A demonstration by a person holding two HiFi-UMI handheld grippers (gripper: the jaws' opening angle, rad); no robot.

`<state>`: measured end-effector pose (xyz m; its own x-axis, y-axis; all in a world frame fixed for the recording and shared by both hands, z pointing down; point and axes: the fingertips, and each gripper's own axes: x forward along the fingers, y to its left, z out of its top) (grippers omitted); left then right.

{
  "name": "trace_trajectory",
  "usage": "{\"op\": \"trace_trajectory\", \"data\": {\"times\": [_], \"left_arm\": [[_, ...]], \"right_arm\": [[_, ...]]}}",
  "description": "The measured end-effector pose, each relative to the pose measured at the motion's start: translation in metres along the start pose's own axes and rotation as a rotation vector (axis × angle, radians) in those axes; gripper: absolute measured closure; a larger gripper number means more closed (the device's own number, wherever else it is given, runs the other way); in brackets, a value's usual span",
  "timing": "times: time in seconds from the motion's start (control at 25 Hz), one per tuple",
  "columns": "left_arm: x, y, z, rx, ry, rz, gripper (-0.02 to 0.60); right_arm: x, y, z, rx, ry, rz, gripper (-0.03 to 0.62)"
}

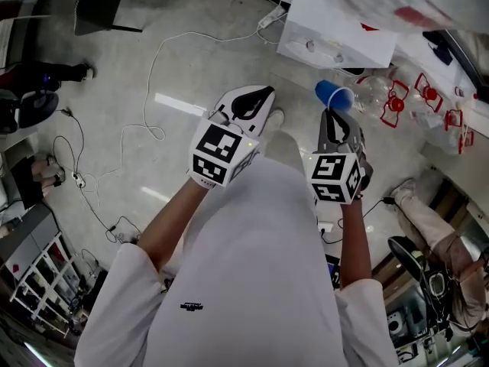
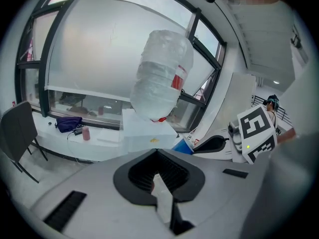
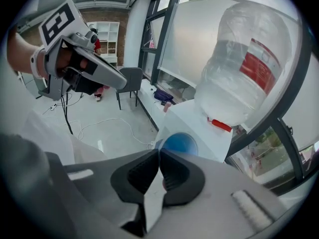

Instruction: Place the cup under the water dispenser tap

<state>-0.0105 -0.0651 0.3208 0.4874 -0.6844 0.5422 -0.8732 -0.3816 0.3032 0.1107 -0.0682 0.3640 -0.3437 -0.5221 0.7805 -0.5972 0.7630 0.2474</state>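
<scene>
A blue cup (image 1: pixel 334 95) lies on its side at the tip of my right gripper (image 1: pixel 330 113), which is shut on its rim. In the right gripper view the cup (image 3: pixel 180 143) shows just past the closed jaws of the right gripper (image 3: pixel 159 151). Ahead stands the white water dispenser (image 3: pixel 199 128) with its clear bottle (image 3: pixel 244 73) and a red tap lever (image 3: pixel 221 125). The head view shows the dispenser (image 1: pixel 336 29) just beyond the cup. My left gripper (image 1: pixel 263 92) hangs to the cup's left, shut and holding nothing. The left gripper view shows the left gripper (image 2: pixel 157 152), the dispenser (image 2: pixel 147 133) and the cup (image 2: pixel 183 146).
White cables (image 1: pixel 153 75) trail over the floor below. A dark chair (image 1: pixel 107 6) stands at the far left. A clear bottle (image 1: pixel 374 94) and red parts (image 1: pixel 424 94) lie right of the cup. A seated person (image 1: pixel 435 235) is at the right. A purple bag (image 2: pixel 69 123) rests on a window-side table.
</scene>
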Motion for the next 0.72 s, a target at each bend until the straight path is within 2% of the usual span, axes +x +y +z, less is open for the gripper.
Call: {"op": "trace_trajectory", "data": {"times": [0.12,0.36,0.44,0.72], "left_arm": [[0.013,0.005,-0.007,-0.005,0.004,-0.014,0.575],[0.037,0.010,-0.020,-0.013,0.004,-0.034,0.575],[0.043,0.012,-0.030,-0.016,0.011,-0.048,0.576],[0.063,0.027,-0.059,-0.049,0.030,-0.016,0.575]], "right_arm": [[0.015,-0.001,-0.002,-0.045,0.012,-0.005,0.572],[0.046,0.004,-0.015,-0.226,0.034,-0.017,0.572],[0.056,0.008,-0.019,-0.254,0.036,-0.011,0.572],[0.092,0.015,-0.033,-0.335,0.035,0.007,0.573]]}}
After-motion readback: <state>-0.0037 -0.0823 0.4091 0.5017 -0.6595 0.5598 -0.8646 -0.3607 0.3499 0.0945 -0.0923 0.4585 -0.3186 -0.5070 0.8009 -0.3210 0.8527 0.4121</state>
